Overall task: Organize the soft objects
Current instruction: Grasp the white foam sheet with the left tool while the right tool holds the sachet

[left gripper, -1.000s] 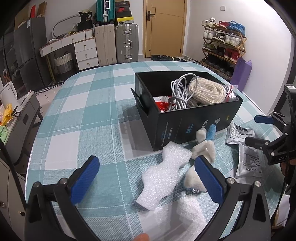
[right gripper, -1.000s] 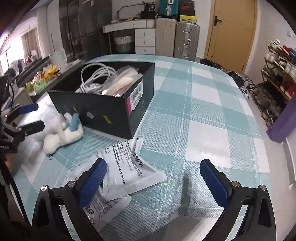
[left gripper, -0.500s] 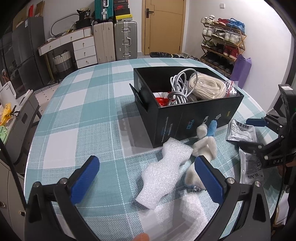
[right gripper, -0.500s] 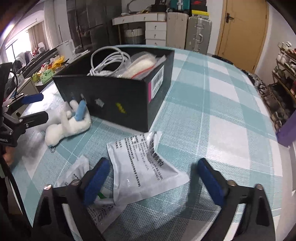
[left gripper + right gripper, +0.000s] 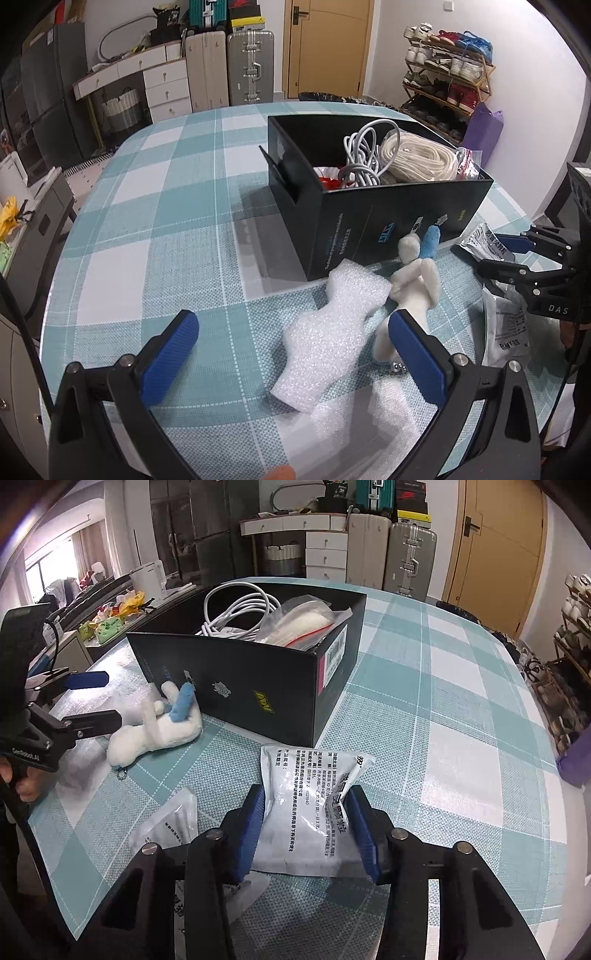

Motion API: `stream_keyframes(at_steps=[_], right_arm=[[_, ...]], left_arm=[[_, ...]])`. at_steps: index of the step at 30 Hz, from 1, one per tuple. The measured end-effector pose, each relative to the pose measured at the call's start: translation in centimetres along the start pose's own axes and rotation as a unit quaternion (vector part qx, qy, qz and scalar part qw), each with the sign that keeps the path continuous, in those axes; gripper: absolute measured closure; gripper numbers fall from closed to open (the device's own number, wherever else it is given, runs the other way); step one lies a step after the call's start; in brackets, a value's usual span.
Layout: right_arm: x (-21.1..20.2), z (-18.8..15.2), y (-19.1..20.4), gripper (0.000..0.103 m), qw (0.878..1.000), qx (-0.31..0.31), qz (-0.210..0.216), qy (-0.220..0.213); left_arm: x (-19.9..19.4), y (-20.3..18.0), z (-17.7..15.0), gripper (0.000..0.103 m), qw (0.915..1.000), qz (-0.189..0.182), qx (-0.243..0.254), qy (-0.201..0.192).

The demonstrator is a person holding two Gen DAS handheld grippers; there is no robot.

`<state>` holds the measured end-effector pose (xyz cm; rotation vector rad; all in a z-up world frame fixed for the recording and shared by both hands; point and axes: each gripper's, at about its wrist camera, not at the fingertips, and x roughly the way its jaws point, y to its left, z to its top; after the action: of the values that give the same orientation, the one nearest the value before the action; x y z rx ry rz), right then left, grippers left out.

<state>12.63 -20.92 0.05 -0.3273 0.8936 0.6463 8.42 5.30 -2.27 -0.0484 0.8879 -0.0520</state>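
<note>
In the right wrist view my right gripper (image 5: 308, 812) has its jaws closing on a white printed pouch (image 5: 310, 775), with both blue pads pressing its sides on the checked table. A second pouch (image 5: 166, 827) lies to its left. My left gripper (image 5: 291, 325) stands open low over a white foam piece (image 5: 332, 332). A white plush toy (image 5: 413, 284) with a blue part lies by its right finger, against the black box (image 5: 369, 229). The box holds a white cable, coiled rope and a red-trimmed bag.
The round table (image 5: 147, 221) with a teal checked cloth has bare cloth left of the box. A thin foam sheet (image 5: 351, 417) lies under my left gripper. Suitcases, drawers, a door and a shoe rack stand behind.
The right gripper's jaws have come together from wide open onto the white pouch. The left gripper has stayed open above the foam.
</note>
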Motion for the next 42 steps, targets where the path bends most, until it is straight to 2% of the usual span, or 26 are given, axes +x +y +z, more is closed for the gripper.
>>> stream_keyframes(at_steps=[10, 15, 17, 20, 22, 24, 25, 27, 28, 29, 38, 42], right_arm=[[0.1, 0.0, -0.1, 0.057, 1.0, 0.001, 0.002, 0.0], [0.1, 0.0, -0.1, 0.056, 1.0, 0.0, 0.002, 0.0], [0.1, -0.1, -0.2, 0.056, 1.0, 0.0, 0.002, 0.0], [0.1, 0.0, -0.1, 0.056, 1.0, 0.0, 0.001, 0.001], [0.1, -0.1, -0.1, 0.056, 1.0, 0.0, 0.001, 0.001], [0.1, -0.1, -0.2, 0.056, 1.0, 0.0, 0.001, 0.001], [0.0, -0.1, -0.1, 0.056, 1.0, 0.0, 0.001, 0.0], [0.1, -0.1, -0.2, 0.056, 1.0, 0.0, 0.001, 0.001], [0.1, -0.1, -0.2, 0.056, 1.0, 0.0, 0.001, 0.001], [0.1, -0.1, -0.2, 0.056, 1.0, -0.001, 0.001, 0.001], [-0.5, -0.1, -0.1, 0.057, 1.0, -0.007, 0.002, -0.009], [-1.1, 0.0, 0.1, 0.057, 1.0, -0.011, -0.001, -0.016]], left_arm=[[0.1, 0.9, -0.1, 0.003, 0.9993, -0.03, -0.019, 0.013], [-0.2, 1.5, 0.0, 0.003, 0.9993, -0.025, -0.027, 0.007], [0.1, 1.4, -0.1, 0.004, 0.9997, -0.01, -0.02, 0.01], [0.5, 1.2, -0.3, 0.013, 0.9997, -0.011, -0.012, 0.02], [0.6, 0.8, -0.5, 0.014, 0.9997, -0.01, -0.001, 0.021], [0.5, 0.2, -0.6, 0.035, 0.9995, -0.018, 0.015, 0.023], [0.4, -0.1, -0.6, 0.039, 0.9994, -0.014, 0.022, 0.022], [0.1, -0.5, -0.7, 0.053, 0.999, -0.021, 0.033, 0.022], [0.0, -0.7, -0.7, 0.055, 0.9988, -0.024, 0.035, 0.023], [0.0, -0.8, -0.7, 0.062, 0.9986, -0.025, 0.04, 0.023], [-1.7, -0.9, -0.2, 0.064, 0.9986, -0.042, 0.033, -0.001], [-2.9, -0.9, 0.2, 0.064, 0.9976, -0.061, 0.03, -0.015]])
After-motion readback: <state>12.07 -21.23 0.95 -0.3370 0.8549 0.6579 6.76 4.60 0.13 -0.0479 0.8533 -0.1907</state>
